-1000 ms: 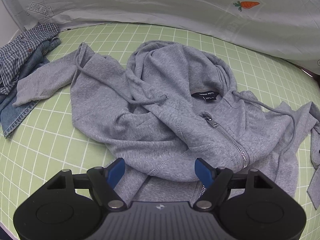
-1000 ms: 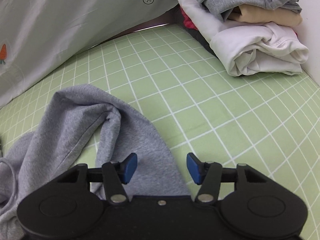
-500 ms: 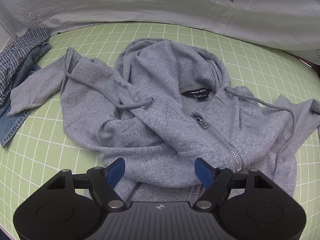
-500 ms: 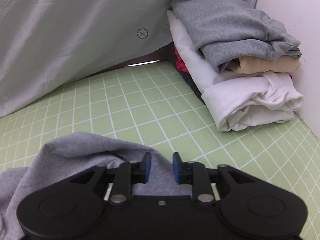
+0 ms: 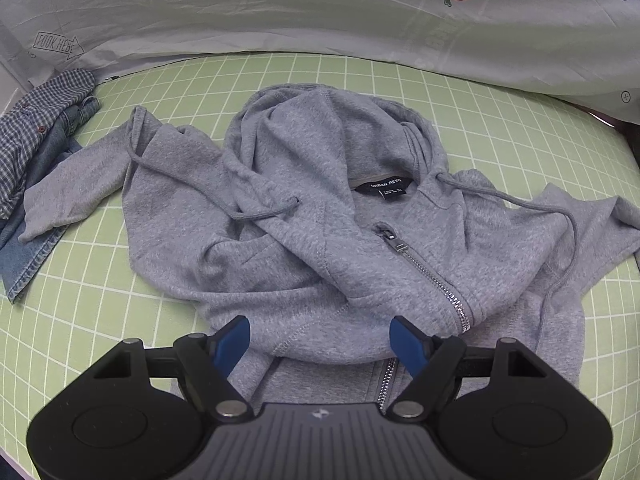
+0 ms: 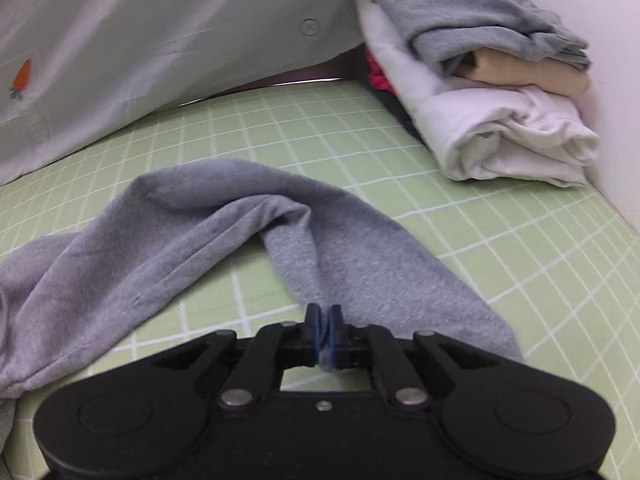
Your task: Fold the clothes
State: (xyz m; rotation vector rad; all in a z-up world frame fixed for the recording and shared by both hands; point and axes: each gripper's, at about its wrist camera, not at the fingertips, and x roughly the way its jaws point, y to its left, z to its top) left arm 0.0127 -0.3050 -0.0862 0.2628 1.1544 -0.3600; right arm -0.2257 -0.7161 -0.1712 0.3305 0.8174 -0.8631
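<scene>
Green gridded sheet (image 5: 500, 128) underneath, and the grey hoodie (image 5: 320, 216) sprawls rumpled just ahead of the left gripper (image 5: 320, 338), blue pads spread wide above its hem. Over on the right gripper (image 6: 325, 330), pads pressed together, pinching the hoodie's sleeve (image 6: 320, 248)! Folded clothes stack (image 6: 500, 92) sits ahead to its right, well apart; checked shirt (image 5: 36, 120) far left.

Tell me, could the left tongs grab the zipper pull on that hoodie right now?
Probably yes. The left tongs are open above the hoodie, and the zipper pull lies exposed ahead of them, nothing covering it.
</scene>
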